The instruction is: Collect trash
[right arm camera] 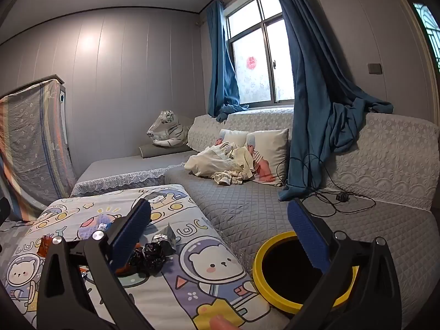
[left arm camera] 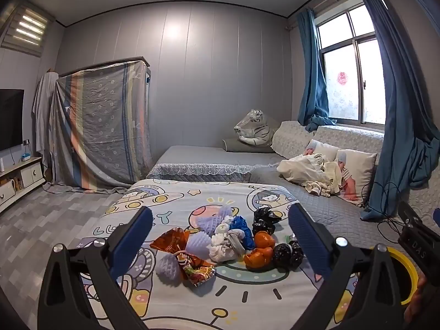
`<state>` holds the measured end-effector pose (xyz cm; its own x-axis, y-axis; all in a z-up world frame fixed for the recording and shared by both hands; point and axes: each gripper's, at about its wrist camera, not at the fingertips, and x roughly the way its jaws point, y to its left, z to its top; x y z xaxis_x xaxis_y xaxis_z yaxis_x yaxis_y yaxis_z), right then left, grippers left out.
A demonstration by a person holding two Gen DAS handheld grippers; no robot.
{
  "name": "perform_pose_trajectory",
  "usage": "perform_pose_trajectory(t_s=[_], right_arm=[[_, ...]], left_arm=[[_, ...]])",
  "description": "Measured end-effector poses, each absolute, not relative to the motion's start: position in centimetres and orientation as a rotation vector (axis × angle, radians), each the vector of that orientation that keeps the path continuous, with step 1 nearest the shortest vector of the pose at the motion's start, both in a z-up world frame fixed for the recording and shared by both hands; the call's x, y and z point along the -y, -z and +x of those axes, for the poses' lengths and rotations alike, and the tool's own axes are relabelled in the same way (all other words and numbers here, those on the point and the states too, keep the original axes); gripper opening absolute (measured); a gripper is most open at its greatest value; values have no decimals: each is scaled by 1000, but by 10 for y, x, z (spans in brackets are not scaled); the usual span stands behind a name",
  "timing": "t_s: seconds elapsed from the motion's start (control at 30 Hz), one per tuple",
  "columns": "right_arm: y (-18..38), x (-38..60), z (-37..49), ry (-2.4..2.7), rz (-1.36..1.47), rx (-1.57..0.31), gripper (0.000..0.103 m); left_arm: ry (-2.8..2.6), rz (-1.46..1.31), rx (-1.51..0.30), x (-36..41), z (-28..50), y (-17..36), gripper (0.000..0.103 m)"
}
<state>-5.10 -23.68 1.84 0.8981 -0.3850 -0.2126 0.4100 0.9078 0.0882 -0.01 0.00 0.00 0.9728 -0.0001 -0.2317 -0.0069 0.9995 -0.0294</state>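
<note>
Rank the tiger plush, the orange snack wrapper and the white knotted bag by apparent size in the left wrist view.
1. Orange snack wrapper
2. Tiger plush, close behind, though it sits much farther from the camera, so this is unsure
3. White knotted bag

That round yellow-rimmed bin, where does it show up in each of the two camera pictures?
Left wrist view: yellow-rimmed bin at the far right edge, mostly hidden behind gripper parts.
Right wrist view: yellow-rimmed bin at lower right, dark opening plainly visible.
Shared landmark: the toy tiger at the back wall.
</note>
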Motion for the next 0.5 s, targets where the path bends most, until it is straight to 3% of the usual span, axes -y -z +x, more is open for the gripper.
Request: perform_pose_trajectory(t_s=[0.5], right_arm=[[-18, 237, -51, 411, 133, -190, 95]], left_arm=[[-7, -29, -238, 0, 0, 0, 95]])
